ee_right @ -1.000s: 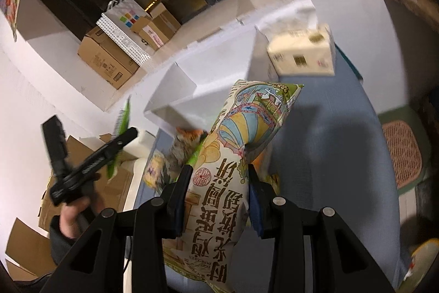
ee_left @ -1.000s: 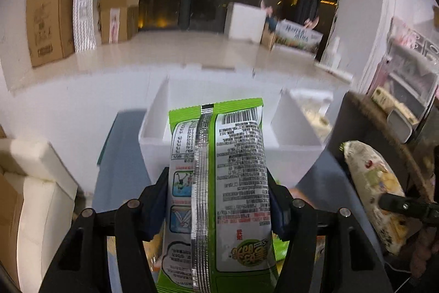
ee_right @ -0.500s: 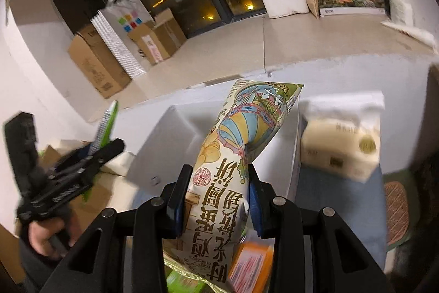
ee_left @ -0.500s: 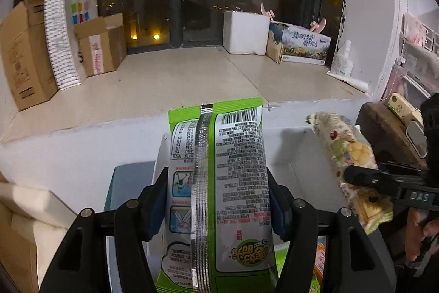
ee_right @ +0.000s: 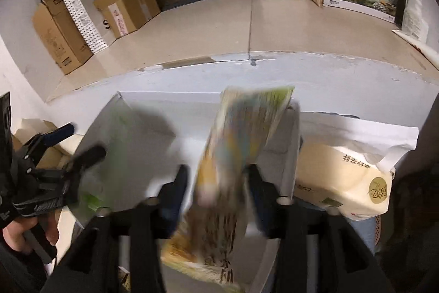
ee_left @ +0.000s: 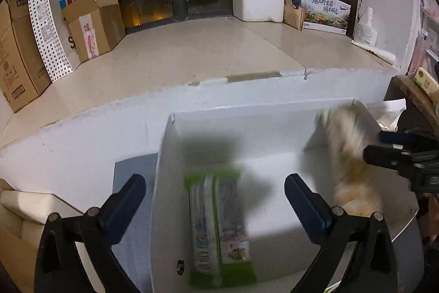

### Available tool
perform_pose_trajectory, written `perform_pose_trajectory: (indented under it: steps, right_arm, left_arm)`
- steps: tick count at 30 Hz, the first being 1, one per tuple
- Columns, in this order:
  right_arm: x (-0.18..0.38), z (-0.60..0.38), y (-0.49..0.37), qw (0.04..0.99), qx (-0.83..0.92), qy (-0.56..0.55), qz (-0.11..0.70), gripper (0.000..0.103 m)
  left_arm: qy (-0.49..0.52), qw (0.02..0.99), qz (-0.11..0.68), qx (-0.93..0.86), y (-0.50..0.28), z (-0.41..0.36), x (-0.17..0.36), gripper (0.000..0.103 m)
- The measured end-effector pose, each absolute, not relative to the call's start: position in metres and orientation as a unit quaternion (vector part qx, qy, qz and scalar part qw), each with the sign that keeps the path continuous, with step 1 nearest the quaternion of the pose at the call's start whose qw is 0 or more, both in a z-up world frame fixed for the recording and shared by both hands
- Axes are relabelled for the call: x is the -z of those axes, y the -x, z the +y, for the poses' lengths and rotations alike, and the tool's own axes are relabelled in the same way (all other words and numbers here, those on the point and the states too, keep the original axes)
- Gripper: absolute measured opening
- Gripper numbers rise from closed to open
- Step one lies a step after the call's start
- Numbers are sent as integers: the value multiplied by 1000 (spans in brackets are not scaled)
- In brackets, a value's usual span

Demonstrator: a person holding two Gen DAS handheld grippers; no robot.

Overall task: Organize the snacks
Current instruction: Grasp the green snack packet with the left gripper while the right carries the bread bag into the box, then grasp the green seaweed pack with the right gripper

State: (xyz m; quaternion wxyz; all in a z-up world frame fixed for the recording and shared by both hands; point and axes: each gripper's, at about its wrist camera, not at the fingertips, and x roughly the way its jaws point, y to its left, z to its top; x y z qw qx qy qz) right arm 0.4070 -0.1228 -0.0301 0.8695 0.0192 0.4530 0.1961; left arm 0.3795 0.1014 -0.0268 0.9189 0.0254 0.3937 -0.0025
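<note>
Both grippers, left [ee_left: 215,194] and right [ee_right: 216,183], just opened; yellow packet [ee_right: 238,150] dropping askew may overhang white box [ee_left: 247,111], unlike green packet [ee_left: 219,227].

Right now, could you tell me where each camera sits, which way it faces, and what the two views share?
Left wrist: rides the left tool, looking down into the white box at the blurred green packet; its open fingers show, and the right tool.
Right wrist: rides the right tool, facing the same box; the yellow packet slips between its just-opened fingers; the left tool and a hand show.
Shared: box, both packets, window ledge.
</note>
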Motion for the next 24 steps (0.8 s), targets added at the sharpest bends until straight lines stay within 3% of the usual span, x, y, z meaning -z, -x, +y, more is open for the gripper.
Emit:
perform_pose_trajectory:
  steps: [1,4,7,19,24]
  right_arm:
    - [28,-124,-405,871,-208,-28,445,88]
    - [24,-128,-396,877,-196,-27,438,90]
    - [17,-128,-387,874,-198,-26,443,103]
    - [-44,-147,-245,916,-252,-36,310,103]
    - [-29,-156,-182,910,-243,-43,335,103]
  left_arm:
    - [-25,919,394,2,-378,103,27,103]
    - [-23,921,388,0,-366,105,25,103]
    - [-6,922,386,3,-352,109,21,103]
    - [-13,940,341,11,-195,80,-11,103]
    - [52,935,352,11,-127,80,1,103]
